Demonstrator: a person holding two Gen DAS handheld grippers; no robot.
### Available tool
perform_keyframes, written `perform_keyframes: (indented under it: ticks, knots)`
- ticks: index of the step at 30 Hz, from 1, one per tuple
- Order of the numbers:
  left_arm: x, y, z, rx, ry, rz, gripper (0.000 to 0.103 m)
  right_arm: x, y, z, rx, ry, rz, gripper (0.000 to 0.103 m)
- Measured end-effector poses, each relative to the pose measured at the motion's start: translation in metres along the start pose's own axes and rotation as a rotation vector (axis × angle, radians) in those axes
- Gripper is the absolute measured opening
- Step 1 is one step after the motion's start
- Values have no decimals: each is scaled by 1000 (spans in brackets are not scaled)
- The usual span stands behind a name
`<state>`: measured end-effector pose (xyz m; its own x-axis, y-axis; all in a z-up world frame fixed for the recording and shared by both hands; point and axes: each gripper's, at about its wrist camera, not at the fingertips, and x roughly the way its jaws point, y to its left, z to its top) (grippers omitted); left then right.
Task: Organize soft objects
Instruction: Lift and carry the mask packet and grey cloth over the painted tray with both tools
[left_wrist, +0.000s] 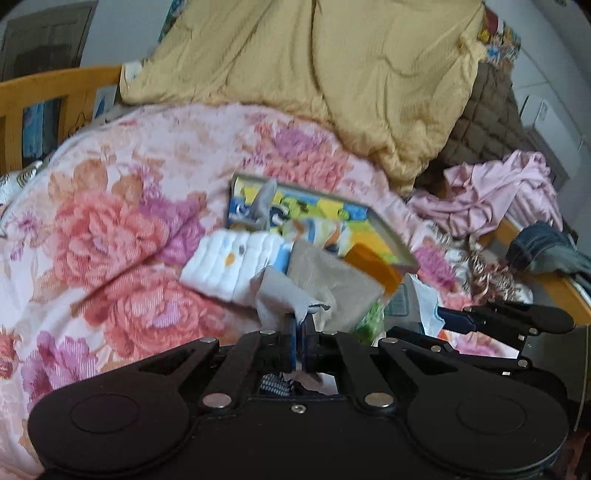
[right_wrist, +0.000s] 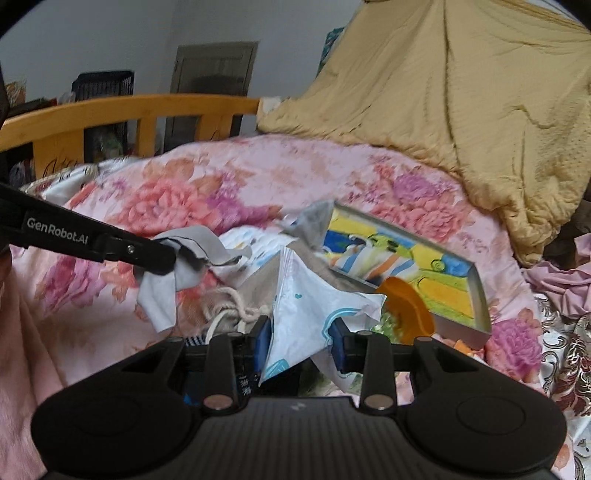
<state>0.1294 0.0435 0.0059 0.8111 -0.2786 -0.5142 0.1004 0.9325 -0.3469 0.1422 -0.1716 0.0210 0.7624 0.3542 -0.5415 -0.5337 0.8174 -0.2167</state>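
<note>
Bedding fills both views: a floral quilt (left_wrist: 122, 229) covers the bed, with a mustard blanket (left_wrist: 314, 74) heaped behind it and a shallow box with a colourful printed interior (right_wrist: 424, 266) lying on top. The right gripper (right_wrist: 300, 341) is clamped on a white printed cloth (right_wrist: 314, 306) lifted just before the box. The left gripper (left_wrist: 300, 325) is fully closed on a small grey cloth (left_wrist: 282, 295), probably a sock, held above the quilt.

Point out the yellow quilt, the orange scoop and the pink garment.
yellow quilt (left_wrist: 332, 74), left wrist view, middle of its face.
orange scoop (right_wrist: 406, 306), right wrist view, its bowl.
pink garment (left_wrist: 506, 188), left wrist view, crumpled centre.
</note>
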Motion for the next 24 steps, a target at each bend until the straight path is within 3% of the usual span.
perform_keyframes:
  ticks: [8,12,24]
  knots:
    - [-5,-11,14,20,-112,-20,1,-10,-8,4,-19,-88,-45,37]
    - [3,-18,27,18,-123,-46,1,-7,-16,8,-18,-111,-92,38]
    - [86,-54,97,109,-154,-139,1,40,-86,27,106,-134,-186,38]
